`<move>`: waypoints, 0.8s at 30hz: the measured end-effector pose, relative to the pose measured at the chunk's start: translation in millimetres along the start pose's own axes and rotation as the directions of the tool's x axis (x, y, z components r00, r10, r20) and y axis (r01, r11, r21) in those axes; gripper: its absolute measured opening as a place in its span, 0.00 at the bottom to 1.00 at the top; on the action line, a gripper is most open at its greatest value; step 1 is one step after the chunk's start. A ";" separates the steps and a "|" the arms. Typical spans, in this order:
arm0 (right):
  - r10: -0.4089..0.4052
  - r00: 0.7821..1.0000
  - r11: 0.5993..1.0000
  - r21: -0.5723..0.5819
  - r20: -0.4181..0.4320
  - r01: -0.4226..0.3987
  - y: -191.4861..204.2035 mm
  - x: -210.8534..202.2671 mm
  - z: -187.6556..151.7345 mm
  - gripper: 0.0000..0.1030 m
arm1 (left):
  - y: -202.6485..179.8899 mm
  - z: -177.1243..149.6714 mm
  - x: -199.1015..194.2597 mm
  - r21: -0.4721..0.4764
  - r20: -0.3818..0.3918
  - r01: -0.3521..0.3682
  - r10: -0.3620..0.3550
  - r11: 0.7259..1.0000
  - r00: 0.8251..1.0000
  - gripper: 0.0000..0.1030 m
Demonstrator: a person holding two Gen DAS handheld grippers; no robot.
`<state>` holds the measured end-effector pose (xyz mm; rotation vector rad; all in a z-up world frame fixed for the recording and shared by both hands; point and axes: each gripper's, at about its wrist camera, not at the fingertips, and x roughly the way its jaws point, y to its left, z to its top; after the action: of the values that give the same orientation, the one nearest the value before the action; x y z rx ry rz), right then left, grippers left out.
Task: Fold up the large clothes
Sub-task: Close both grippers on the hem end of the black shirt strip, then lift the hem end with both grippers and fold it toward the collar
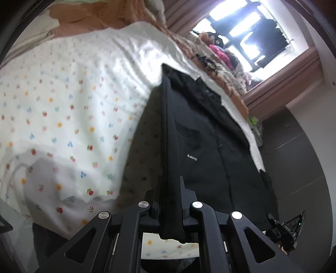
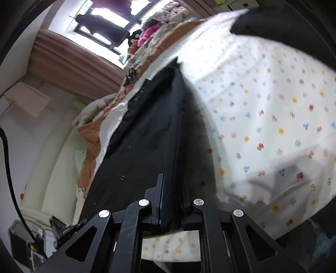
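A large black garment (image 1: 201, 142) with a small white logo is stretched above a bed with a white flowered sheet (image 1: 63, 100). My left gripper (image 1: 171, 195) is shut on one edge of the garment, which runs forward from its jaws. My right gripper (image 2: 172, 197) is shut on another edge of the same black garment (image 2: 151, 130), which hangs taut to the left above the flowered sheet (image 2: 262, 109). The far end of the garment rests on the bed.
An orange quilt (image 1: 88, 19) and piled clothes (image 1: 222, 54) lie along the far side of the bed. A bright window with brown curtains (image 1: 283, 69) is behind. Dark floor (image 1: 294, 151) lies beside the bed. The other gripper (image 1: 287, 229) shows at lower right.
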<state>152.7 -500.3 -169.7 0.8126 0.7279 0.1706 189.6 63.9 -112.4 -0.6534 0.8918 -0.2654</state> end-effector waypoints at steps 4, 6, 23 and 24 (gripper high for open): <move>0.021 0.999 0.999 -0.049 0.040 -0.019 27.2 -24.2 6.2 0.11 | -12.5 6.5 -25.9 0.014 0.044 0.022 -0.023 1.000 0.999 0.10; 0.025 0.998 0.997 -0.068 0.054 -0.021 40.0 -34.9 7.5 0.11 | -20.6 7.8 -42.2 0.028 0.074 0.035 -0.037 0.999 0.997 0.10; 0.138 0.977 0.955 -0.282 0.162 -0.089 149.5 -151.4 -11.6 0.11 | -70.7 3.6 -185.0 0.118 0.250 0.149 -0.175 0.982 0.952 0.09; 0.148 0.975 0.953 -0.286 0.166 -0.096 153.7 -154.6 -12.5 0.11 | -72.3 3.1 -191.4 0.121 0.258 0.157 -0.183 0.980 0.949 0.09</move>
<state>48.8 -449.5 15.5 0.5960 0.4635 0.2977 78.5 99.6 55.7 -0.6570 0.5594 -0.3645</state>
